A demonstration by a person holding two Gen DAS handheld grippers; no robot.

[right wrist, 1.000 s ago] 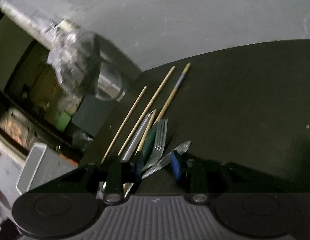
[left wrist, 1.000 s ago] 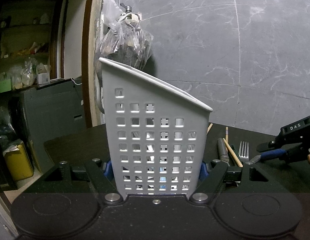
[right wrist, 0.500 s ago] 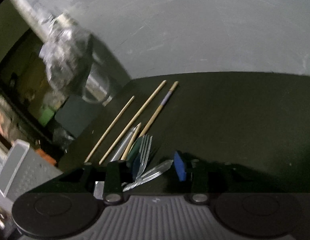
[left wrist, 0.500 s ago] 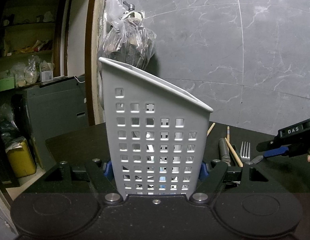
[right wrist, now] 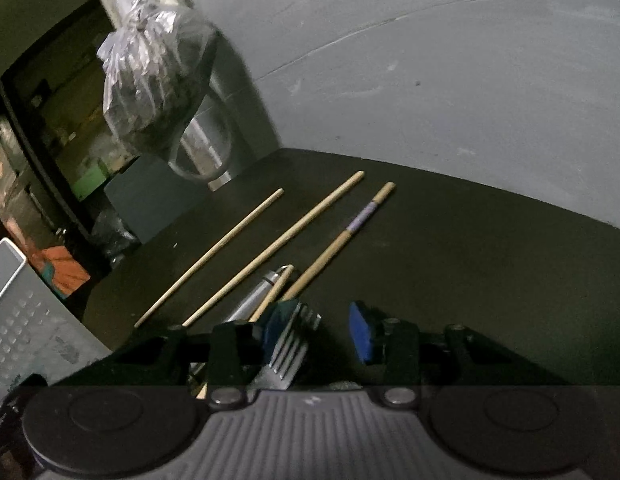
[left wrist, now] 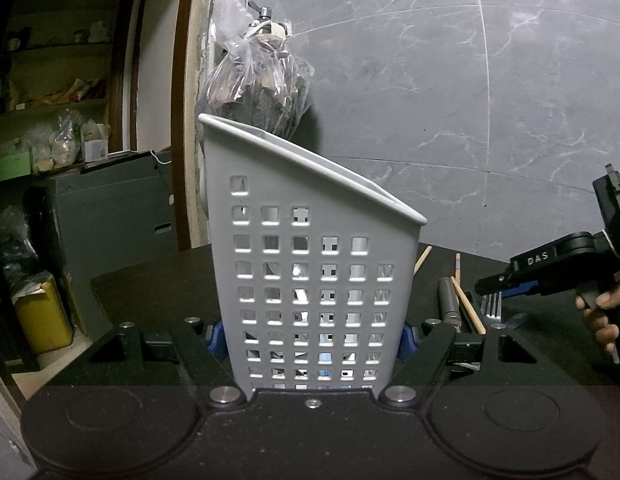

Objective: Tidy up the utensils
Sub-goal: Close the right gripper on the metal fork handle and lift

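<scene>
The left gripper (left wrist: 311, 330) clamps a grey perforated utensil caddy (left wrist: 310, 264) upright on the dark table (right wrist: 469, 260), while the right gripper (right wrist: 315, 330), jaws just closing, partly parted, straddles a fork (right wrist: 292, 346) (pads not pressing it) beside wooden chopsticks (right wrist: 278, 244).

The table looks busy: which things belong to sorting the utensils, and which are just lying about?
Part of the job:
- white utensil basket, clamped in the left gripper
- fork
- wooden chopsticks
- right gripper

Just lying about:
- hanging plastic bag
- yellow container
</scene>
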